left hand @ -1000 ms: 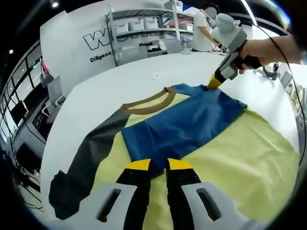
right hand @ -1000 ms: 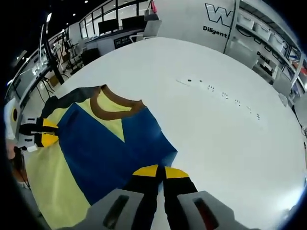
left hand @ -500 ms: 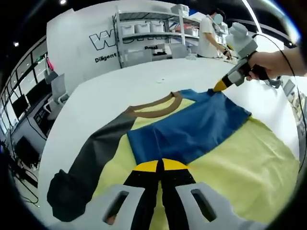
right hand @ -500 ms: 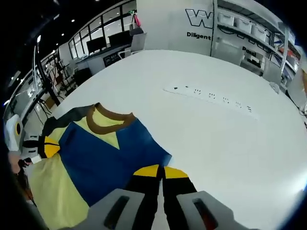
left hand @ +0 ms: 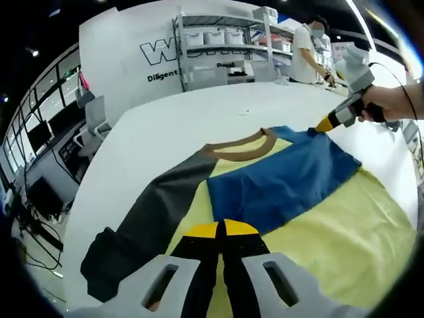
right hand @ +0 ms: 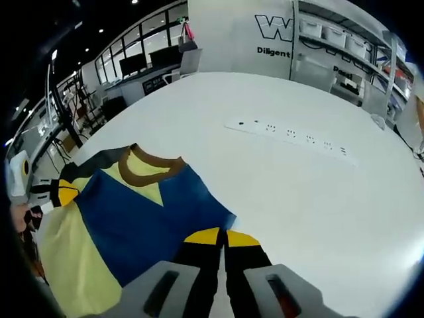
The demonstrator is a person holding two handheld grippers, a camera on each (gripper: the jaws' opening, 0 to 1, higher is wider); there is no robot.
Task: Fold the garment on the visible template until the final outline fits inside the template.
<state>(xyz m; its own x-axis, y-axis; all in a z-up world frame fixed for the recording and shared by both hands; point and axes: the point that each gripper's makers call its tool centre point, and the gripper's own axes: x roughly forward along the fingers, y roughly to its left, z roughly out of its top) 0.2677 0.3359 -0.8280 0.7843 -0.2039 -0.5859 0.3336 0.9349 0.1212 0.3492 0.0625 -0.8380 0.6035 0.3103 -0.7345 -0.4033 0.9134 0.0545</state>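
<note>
A yellow garment [left hand: 331, 232] with a brown collar [left hand: 242, 142] and a dark grey sleeve [left hand: 156, 215] lies flat on the white table [left hand: 172, 126]. A blue panel [left hand: 281, 179] is folded over its chest. My left gripper [left hand: 224, 229] is shut on the near edge of this blue panel. My right gripper [right hand: 224, 234] is shut on the blue panel's far corner [right hand: 218, 215]. In the left gripper view the right gripper [left hand: 326, 124] comes in from the right, held by a hand. The left gripper [right hand: 64, 193] shows at the garment's left edge in the right gripper view.
A white power strip [right hand: 291, 134] lies on the table beyond the garment. Shelves with bins [left hand: 218, 46] and a person [left hand: 308, 46] stand behind the table. A chair [left hand: 96, 112] and desks are off the table's left edge.
My left gripper's jaws, apart a second ago, have shut on the blue panel's edge. Both views have shifted a little; the right gripper stays shut on the corner.
</note>
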